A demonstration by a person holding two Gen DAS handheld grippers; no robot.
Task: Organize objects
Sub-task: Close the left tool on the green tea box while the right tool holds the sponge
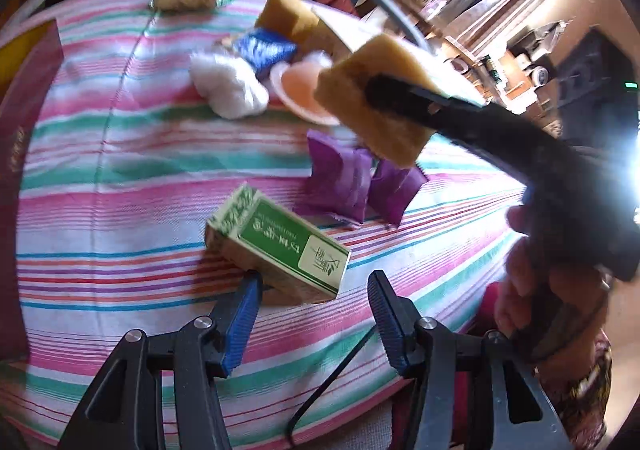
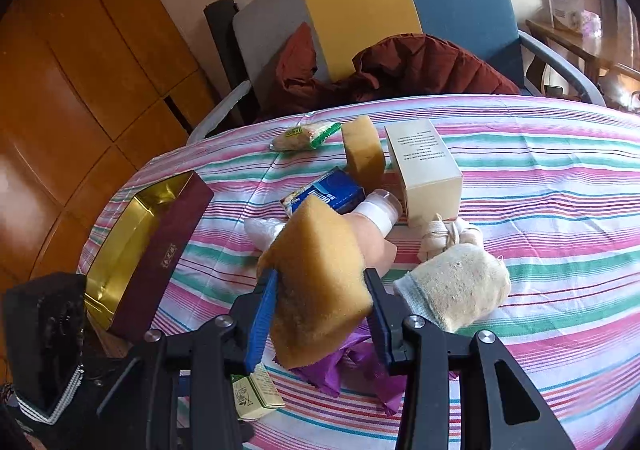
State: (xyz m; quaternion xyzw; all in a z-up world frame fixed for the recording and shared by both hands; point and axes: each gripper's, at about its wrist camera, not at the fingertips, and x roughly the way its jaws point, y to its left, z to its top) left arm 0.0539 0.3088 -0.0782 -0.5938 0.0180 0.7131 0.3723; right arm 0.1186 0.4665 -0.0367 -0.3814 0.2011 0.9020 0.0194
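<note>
The right gripper [image 2: 320, 310] fingers squeeze a yellow sponge [image 2: 320, 282], held up above the striped counter [image 2: 540, 210]. The left gripper [image 1: 316, 290] fingers are apart, near a green box [image 1: 280, 246].

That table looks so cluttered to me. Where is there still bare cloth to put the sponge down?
Bare striped tablecloth lies right of the cream box and the sock, and between the maroon gold-lined box and the green box. The maroon box's inside is empty too. The middle is crowded: blue packet, bottle, purple packets, second sponge.
</note>
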